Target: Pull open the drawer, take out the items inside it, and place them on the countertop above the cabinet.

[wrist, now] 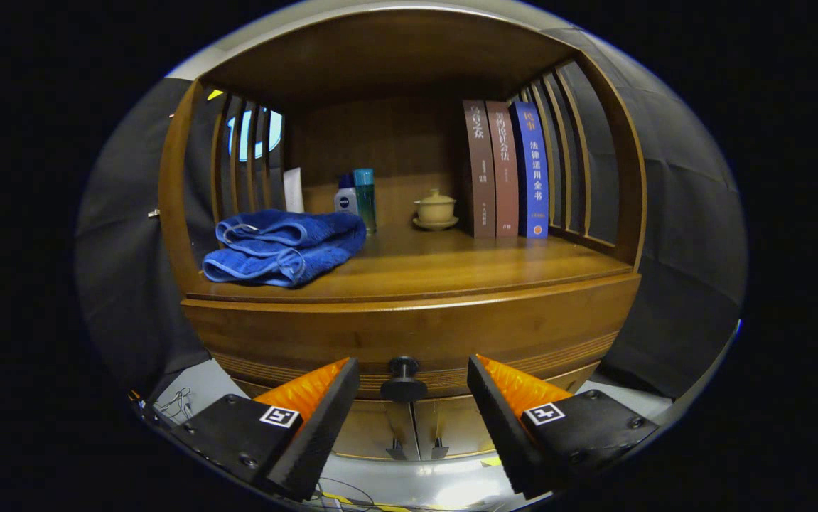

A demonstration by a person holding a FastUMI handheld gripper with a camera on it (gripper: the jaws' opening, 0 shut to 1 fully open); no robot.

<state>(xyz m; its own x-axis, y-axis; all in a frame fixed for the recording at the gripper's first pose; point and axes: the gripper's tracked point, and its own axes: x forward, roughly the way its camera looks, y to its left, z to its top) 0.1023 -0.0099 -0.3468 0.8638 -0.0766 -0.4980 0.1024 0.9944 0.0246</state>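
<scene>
Fingers of the gripper (413,380) stand spread apart, holding nothing, with the round black drawer knob (404,380) between their tips, untouched. Its closed drawer (409,338) is smooth curved wood; a rumpled blue terry towel (284,247) lies on the countertop (451,267) above.

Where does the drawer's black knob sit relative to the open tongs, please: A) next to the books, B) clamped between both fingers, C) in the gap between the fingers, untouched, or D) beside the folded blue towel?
C: the black knob stands in the gap of the open tongs, with neither finger touching it.
</scene>
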